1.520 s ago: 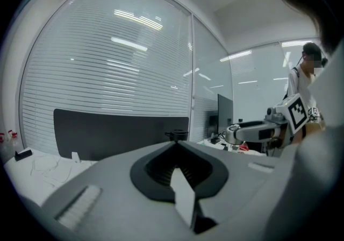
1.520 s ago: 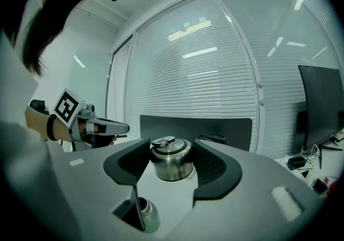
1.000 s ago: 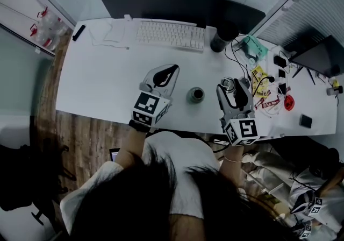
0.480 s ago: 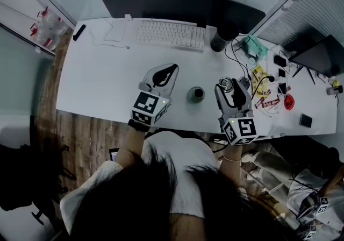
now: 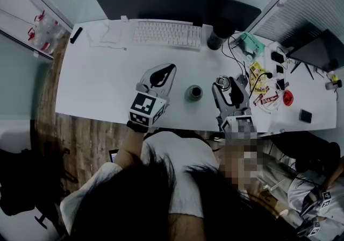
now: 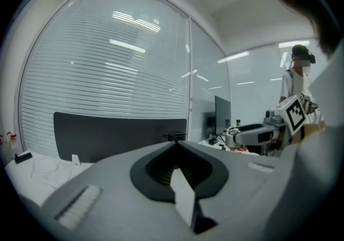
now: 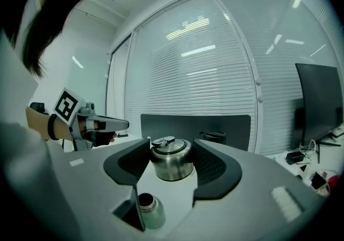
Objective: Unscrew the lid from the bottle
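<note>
The steel bottle [image 5: 194, 93] stands open-mouthed on the white desk [image 5: 97, 84], between the two grippers. Its mouth [image 7: 145, 202] shows low in the right gripper view. My right gripper [image 5: 224, 86] is shut on the steel lid [image 5: 223, 80], held off the bottle and to its right. In the right gripper view the lid [image 7: 171, 163] sits upright between the dark pads [image 7: 212, 167], handle on top. My left gripper [image 5: 171, 69] lies left of the bottle, apart from it. Its jaws [image 6: 177, 148] are shut with nothing in them.
A white keyboard [image 5: 166, 34] and a dark monitor [image 5: 177, 6] are at the desk's far edge, with a dark cup [image 5: 217, 35] beside them. Cables and small items [image 5: 263, 81] crowd the right end. A person [image 6: 298, 81] stands in the background.
The head view has shifted slightly. The right gripper with the lid has edged a little left. The left gripper and the bottle stay where they were.
</note>
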